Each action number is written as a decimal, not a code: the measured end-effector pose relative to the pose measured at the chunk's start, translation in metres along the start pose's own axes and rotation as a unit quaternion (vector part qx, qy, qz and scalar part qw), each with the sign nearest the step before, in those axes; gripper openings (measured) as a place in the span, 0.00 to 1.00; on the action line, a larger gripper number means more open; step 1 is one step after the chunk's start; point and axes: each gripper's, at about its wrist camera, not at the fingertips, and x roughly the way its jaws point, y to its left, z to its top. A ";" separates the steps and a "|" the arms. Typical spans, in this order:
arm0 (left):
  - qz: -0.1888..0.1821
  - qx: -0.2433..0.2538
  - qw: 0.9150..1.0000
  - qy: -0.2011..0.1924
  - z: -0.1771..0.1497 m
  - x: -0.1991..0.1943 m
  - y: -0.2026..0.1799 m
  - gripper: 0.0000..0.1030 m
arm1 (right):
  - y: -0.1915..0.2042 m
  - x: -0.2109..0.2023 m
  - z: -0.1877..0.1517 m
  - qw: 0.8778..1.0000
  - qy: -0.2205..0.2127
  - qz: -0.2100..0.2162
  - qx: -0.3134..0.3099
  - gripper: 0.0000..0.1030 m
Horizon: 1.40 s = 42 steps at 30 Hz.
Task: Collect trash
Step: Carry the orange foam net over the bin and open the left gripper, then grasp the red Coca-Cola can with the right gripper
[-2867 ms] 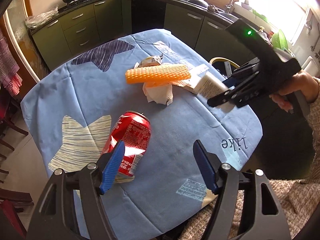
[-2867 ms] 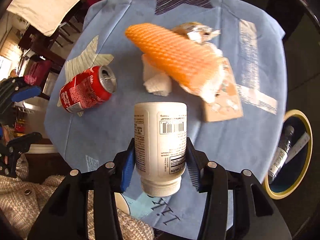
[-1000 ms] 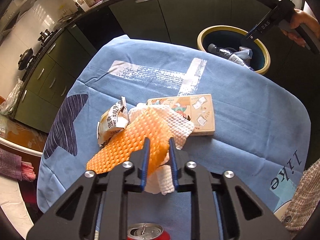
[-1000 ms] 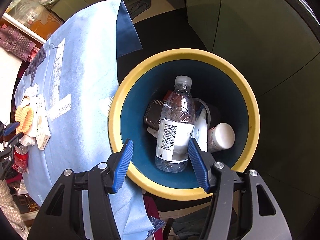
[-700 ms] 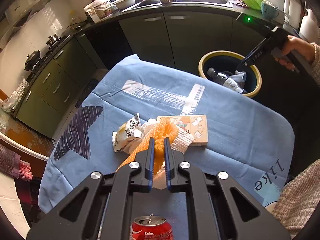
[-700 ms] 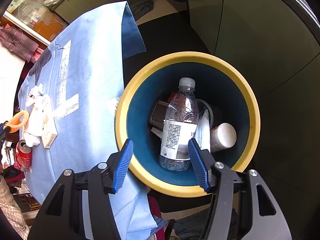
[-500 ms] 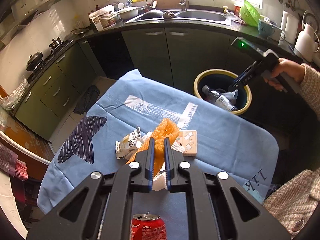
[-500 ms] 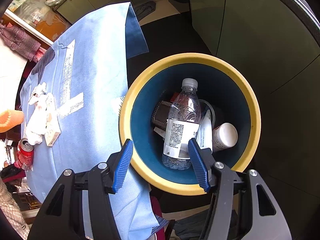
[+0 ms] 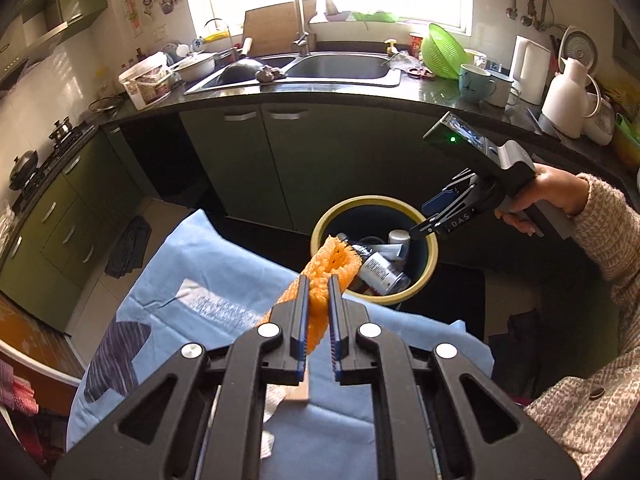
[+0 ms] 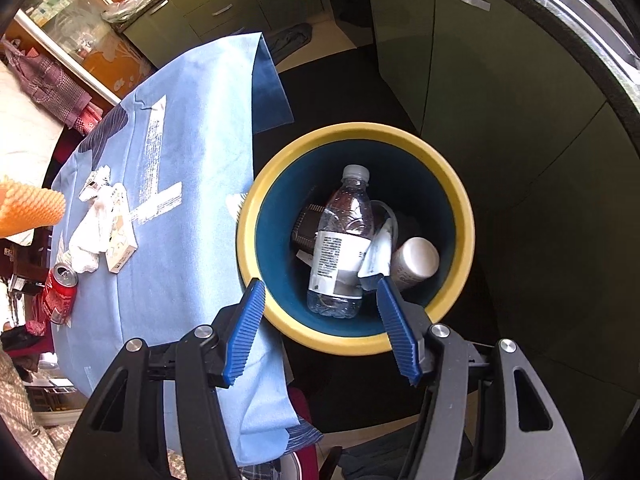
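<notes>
Left wrist view: the left gripper (image 9: 318,312) is pinched nearly shut on the orange foam net (image 9: 326,268), its pads squeezing the net's middle. The net's long axis runs forward and up along the fingers, its open end poking out toward the bin (image 9: 426,276). The bin stands on the floor just past the table's far edge, ahead and slightly right of this claw and lower than it, so the coming move looks like a carry forward over the yellow rim before letting go.

The right gripper (image 10: 320,328) hangs directly over the bin, its jaws spread wide and holding nothing; a clear bottle (image 10: 340,252) and a white bottle (image 10: 414,260) already lie inside. It is the nearer gripper to the bin, and may need to clear out of the net's path.

On the blue cloth (image 10: 192,120) a tissue (image 10: 90,236), a small box (image 10: 120,240), a wrapper (image 10: 96,180) and a red can (image 10: 60,292) remain, well apart from the bin.
</notes>
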 end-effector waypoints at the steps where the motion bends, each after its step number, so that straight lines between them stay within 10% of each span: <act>1: -0.012 0.002 1.000 0.003 0.010 0.011 -0.007 0.08 | -0.005 -0.007 -0.003 1.000 -0.006 -0.006 0.001 0.60; 16: -0.070 0.047 0.995 0.054 0.087 0.200 -0.102 0.10 | -0.085 -0.051 -0.061 0.998 -0.028 -0.044 0.048 0.60; 21: -0.052 0.050 0.995 0.074 0.079 0.226 -0.110 0.35 | -0.087 -0.054 -0.061 0.998 -0.029 -0.038 0.046 0.60; 29: -0.043 0.034 0.998 0.040 0.059 0.127 -0.092 0.49 | -0.064 -0.066 -0.058 0.998 -0.038 -0.039 0.012 0.61; 36: 0.059 -0.048 0.997 0.030 -0.031 -0.007 -0.037 0.61 | 0.012 -0.056 -0.055 0.995 -0.010 -0.013 -0.098 0.61; 40: 0.128 -0.130 0.983 0.036 -0.103 -0.072 0.000 0.61 | 0.100 -0.042 -0.056 0.973 0.013 0.022 -0.228 0.61; 42: 0.156 -0.165 0.973 0.037 -0.137 -0.098 0.016 0.61 | 0.157 -0.038 -0.060 0.943 0.008 0.035 -0.330 0.67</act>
